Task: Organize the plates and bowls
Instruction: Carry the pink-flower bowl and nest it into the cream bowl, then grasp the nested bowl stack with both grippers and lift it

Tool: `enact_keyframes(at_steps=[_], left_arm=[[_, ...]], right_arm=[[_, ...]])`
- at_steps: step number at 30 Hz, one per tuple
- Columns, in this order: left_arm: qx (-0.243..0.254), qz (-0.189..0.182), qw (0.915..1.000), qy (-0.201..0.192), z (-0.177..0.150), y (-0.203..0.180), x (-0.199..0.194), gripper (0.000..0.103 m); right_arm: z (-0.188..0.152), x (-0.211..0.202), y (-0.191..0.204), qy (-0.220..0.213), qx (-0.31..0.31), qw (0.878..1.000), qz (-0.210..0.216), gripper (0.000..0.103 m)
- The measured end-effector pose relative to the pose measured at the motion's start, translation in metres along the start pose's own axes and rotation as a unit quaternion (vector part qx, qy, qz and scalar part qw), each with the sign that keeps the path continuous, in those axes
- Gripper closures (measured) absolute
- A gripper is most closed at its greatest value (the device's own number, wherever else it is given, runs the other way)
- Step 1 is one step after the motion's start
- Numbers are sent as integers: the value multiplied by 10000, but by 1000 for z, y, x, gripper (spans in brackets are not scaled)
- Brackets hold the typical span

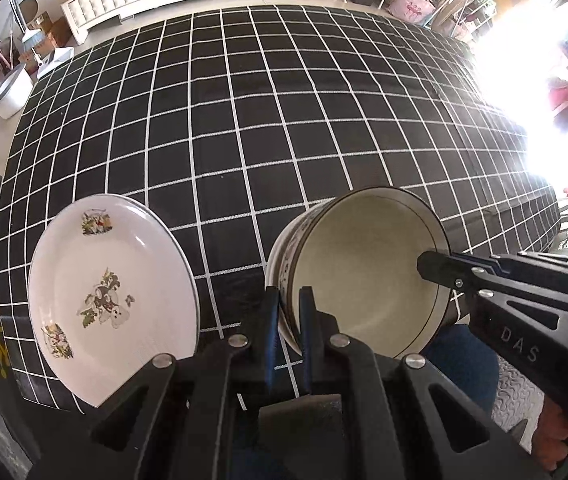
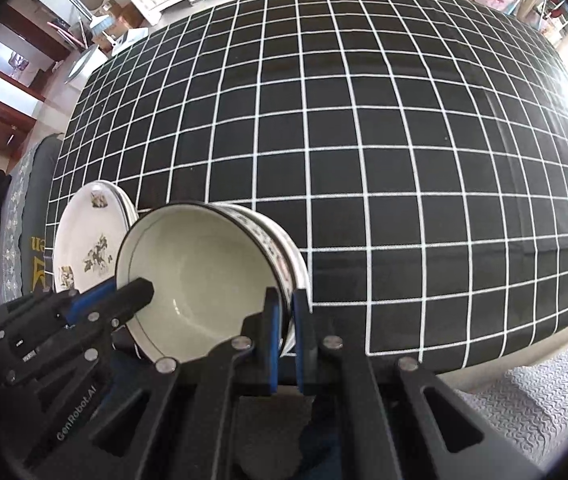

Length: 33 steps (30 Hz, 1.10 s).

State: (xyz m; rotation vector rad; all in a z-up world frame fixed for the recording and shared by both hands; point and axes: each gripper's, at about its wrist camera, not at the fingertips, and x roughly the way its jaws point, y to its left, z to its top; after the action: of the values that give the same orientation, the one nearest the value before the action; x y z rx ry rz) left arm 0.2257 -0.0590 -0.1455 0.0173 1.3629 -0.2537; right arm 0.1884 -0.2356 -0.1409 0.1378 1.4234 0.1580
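Cream bowl point(image 1: 364, 264) with patterned outer wall and dark rim, apparently the top of a nested stack (a second rim shows beneath it), is held between both tools above the near edge of the worktop point(image 1: 243, 120). Left hand-held gripper point(image 1: 288, 312) is clamped on the bowl's left rim, one pad inside, one outside; right hand-held gripper point(image 2: 286, 312) is clamped the same way on the opposite rim. Two-sided pinch likely spreads the weight and stops the stack tipping. Just left of the left hand-held gripper sit floral plates point(image 1: 111, 300), already stacked. Black-and-white grid tablecloth point(image 2: 364, 160) beyond is bare; probable set-down spot beside the plates, judging by the grouping.
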Motion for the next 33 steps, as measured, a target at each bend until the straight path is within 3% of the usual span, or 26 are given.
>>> enact_keyframes(at_steps=[13,21,25,27,29,32,33], left_arm=[[38,102,9999,-26,-7,-4,4,95],[153,21,9998,-103,-9,-6,-1,95],[263,-44,9993,-264,-10,-5,-12,84],[290,-129,9988,-384,-11,-3,-20,78],[321,-206,9981,-492,-11,0,-27,66],[319,-210,9981,-483,-11,7,-30,63],[288,-213,9982,-471,-11,10,-29,63]], right_arm=[[0,3,0,46,-209,9997,-120,93],[-3,-1,4,-161,-525,9982,-252,93],[-6,-11,1,-409,-605,9971,-227,91],[-8,-13,-1,-467,-649,9966,-221,80],[-10,-16,-2,-567,-678,9958,-233,54],[-12,-24,-5,-874,-650,9937,-245,34],[-13,-26,-6,-1000,-609,9929,-218,32]])
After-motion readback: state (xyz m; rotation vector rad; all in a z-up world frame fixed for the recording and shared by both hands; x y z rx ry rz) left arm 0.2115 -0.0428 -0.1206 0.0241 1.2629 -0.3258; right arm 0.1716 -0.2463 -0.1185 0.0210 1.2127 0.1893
